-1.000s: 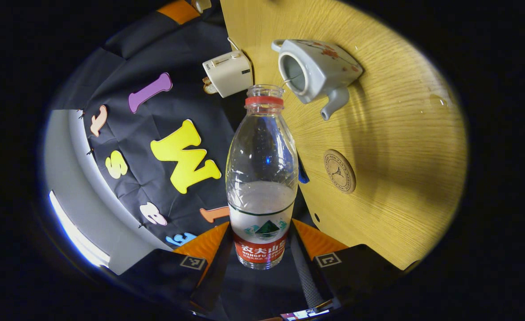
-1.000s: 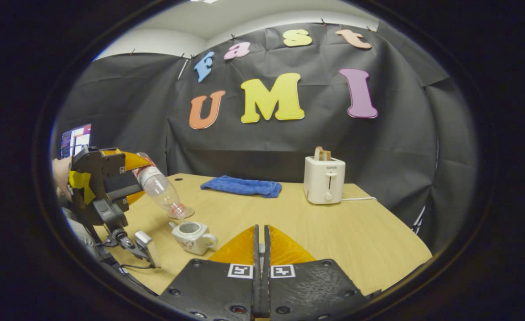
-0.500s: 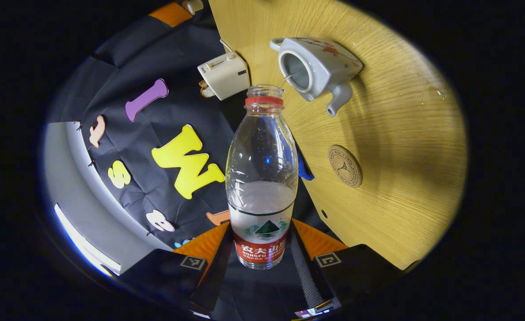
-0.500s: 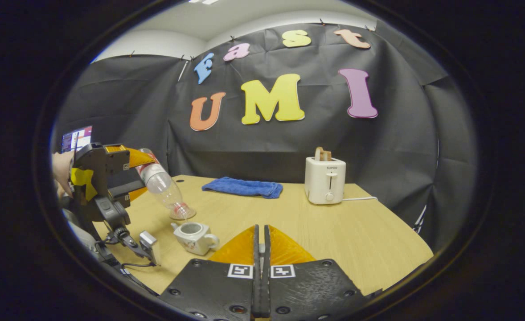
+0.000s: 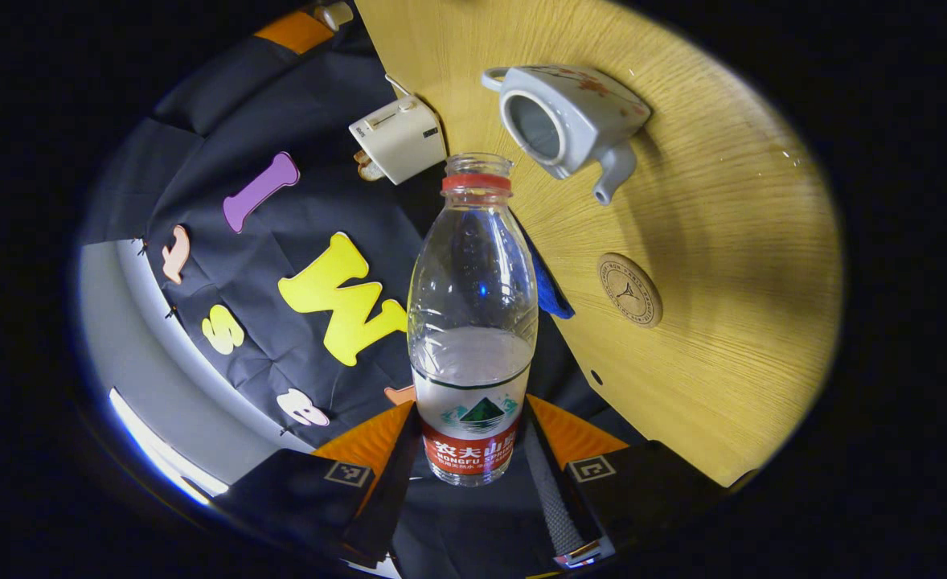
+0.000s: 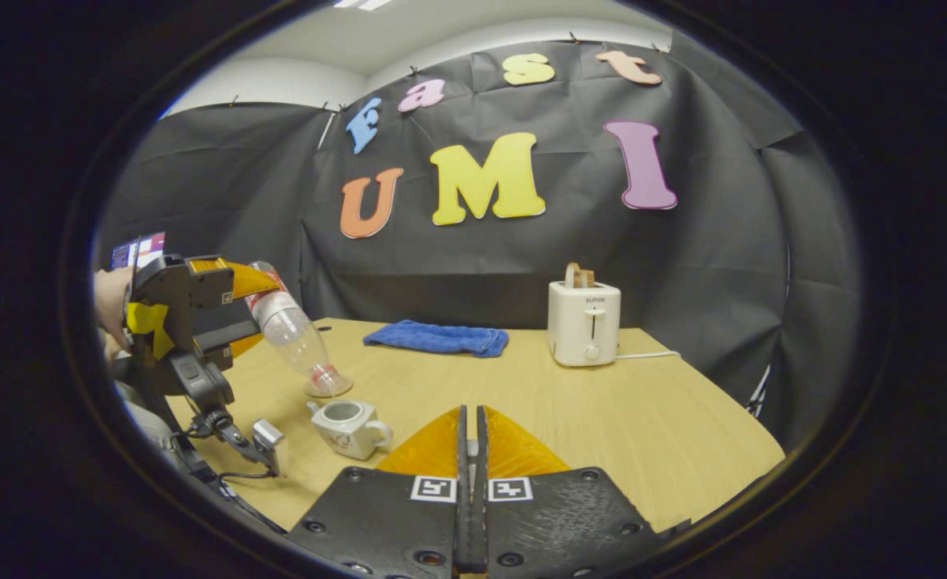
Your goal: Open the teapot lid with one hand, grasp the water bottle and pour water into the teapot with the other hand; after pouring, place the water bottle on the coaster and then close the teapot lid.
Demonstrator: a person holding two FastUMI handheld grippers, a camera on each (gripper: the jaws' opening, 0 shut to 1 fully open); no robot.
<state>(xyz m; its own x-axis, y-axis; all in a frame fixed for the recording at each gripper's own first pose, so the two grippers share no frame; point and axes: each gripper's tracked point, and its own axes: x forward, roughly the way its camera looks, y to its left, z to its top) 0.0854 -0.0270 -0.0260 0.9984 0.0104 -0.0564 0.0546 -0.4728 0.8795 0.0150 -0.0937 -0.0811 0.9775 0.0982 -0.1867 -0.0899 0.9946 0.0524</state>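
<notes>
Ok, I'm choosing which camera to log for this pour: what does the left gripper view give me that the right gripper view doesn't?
Left gripper view: the coaster near the teapot, and the left gripper shut on the water bottle at its label end. Right gripper view: a hand holding that gripper, the bottle tilted mouth-down above the teapot, and the right gripper shut. Both: the lidless teapot, the toaster, the blue cloth and the table.

One water bottle point(image 5: 473, 322), one teapot point(image 5: 566, 121), one coaster point(image 5: 629, 278), one toaster point(image 6: 584, 323), one blue cloth point(image 6: 436, 338), two grippers
</notes>
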